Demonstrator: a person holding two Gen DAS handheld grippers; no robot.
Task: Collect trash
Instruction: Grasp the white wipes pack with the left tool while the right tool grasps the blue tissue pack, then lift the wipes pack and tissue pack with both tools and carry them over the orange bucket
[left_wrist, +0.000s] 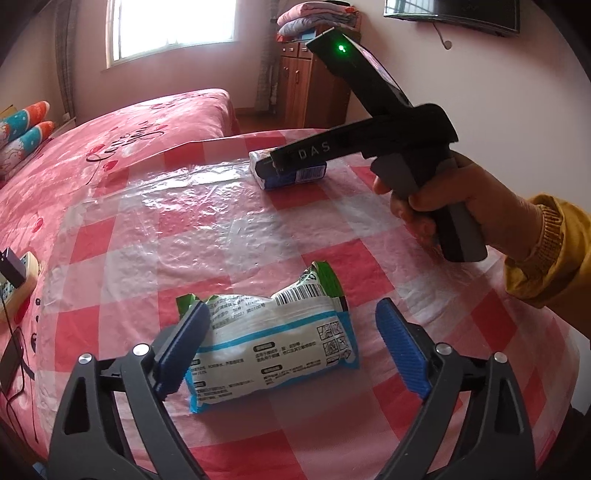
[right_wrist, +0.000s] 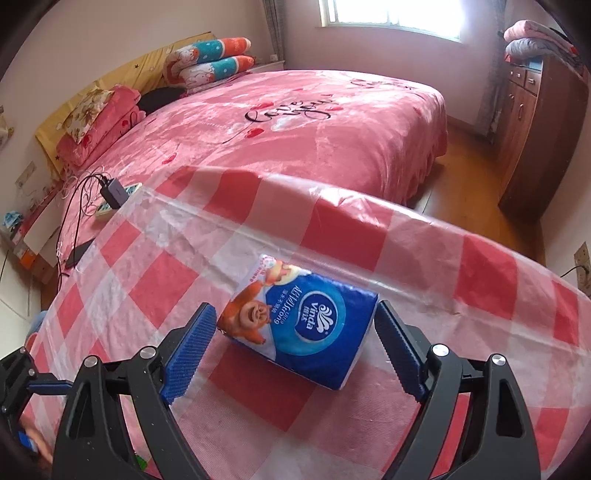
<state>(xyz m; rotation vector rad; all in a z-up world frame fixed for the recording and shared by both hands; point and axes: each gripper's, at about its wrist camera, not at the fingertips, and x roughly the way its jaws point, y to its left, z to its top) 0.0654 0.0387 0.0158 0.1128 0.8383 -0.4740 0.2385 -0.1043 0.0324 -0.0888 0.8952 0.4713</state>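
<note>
We logged the left gripper (left_wrist: 290, 345) spread wide around a white snack wrapper (left_wrist: 273, 341) on the checked tablecloth (left_wrist: 221, 236). The right gripper (left_wrist: 271, 164) reached the blue tissue pack (left_wrist: 295, 173) farther back; its 2 fingers were unresolved.

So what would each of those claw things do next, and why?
Probably squeeze shut. The left gripper has its jaws open on either side of the crumpled snack wrapper, and the right gripper brackets the Vinda tissue pack on the checked tablecloth; neither grips yet.
</note>
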